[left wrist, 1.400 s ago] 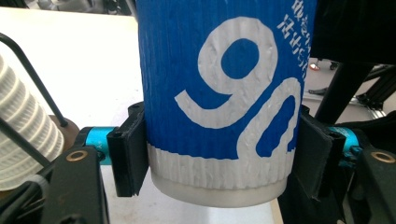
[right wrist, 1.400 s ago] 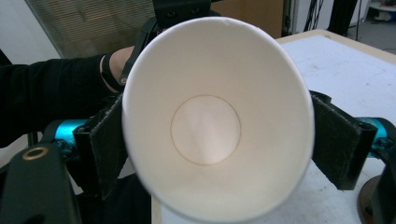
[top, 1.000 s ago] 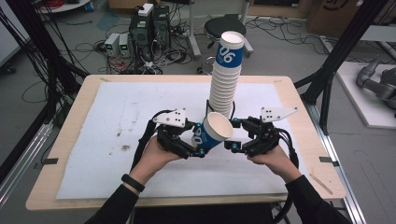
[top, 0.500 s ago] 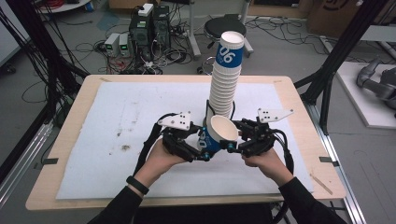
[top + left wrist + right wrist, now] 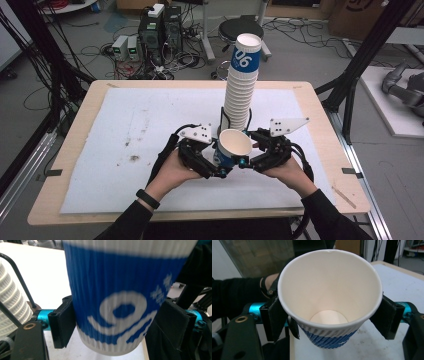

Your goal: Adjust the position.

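Observation:
A blue ribbed paper cup (image 5: 235,145) with a white inside is held mouth up just above the table, between both grippers. In the high view my left gripper (image 5: 220,169) meets it from the left and my right gripper (image 5: 246,161) from the right. In the right gripper view the cup (image 5: 329,290) sits under its rim between the jaws of my right gripper (image 5: 329,317), which have just been closing and press on both sides. In the left gripper view my left gripper (image 5: 116,325) has just been opening, its jaws flanking the lower wall of the cup (image 5: 120,290).
A tall stack of cups (image 5: 242,85) stands in a black wire holder directly behind the held cup, also close at the left as the stack (image 5: 12,307). A white mat (image 5: 140,130) covers the wooden table. Computers and cables lie on the floor beyond.
The cup has turned from tilted to nearly upright. The right gripper has closed in on it from the right, and the left gripper's jaws have widened.

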`<control>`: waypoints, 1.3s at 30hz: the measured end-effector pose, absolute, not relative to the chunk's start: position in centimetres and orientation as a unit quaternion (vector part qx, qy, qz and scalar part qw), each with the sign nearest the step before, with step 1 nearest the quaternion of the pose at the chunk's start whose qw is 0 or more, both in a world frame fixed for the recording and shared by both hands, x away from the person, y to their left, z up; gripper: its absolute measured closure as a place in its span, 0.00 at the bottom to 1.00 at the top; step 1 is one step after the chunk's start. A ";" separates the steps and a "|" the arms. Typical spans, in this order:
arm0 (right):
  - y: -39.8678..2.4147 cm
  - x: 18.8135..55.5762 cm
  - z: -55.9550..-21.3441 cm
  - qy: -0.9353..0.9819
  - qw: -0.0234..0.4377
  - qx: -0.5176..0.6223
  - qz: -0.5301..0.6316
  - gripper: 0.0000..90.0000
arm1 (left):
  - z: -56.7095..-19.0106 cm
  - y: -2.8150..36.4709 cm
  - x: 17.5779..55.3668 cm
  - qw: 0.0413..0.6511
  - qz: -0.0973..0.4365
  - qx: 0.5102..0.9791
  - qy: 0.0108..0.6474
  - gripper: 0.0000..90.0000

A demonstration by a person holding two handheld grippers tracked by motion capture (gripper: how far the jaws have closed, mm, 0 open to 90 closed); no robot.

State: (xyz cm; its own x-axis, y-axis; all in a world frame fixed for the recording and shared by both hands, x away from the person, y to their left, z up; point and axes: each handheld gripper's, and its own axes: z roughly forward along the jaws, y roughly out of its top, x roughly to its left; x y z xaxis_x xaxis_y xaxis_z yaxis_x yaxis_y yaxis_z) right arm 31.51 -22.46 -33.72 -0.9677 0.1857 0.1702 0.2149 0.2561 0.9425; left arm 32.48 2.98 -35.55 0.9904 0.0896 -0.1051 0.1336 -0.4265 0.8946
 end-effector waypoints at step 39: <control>-21.6 31.4 -34.0 -0.762 0.050 -0.143 -0.630 0.21 | -36.1 2.9 32.6 0.583 -0.048 0.809 0.060 0.32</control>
State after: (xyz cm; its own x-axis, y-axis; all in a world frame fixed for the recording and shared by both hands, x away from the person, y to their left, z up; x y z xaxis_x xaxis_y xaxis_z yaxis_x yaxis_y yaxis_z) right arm 31.44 -21.57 -34.00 -0.9543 0.1540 0.2562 0.2805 0.1651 0.9455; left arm 32.60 2.93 -36.06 0.9882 0.0404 -0.1475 0.1527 -0.3137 0.9372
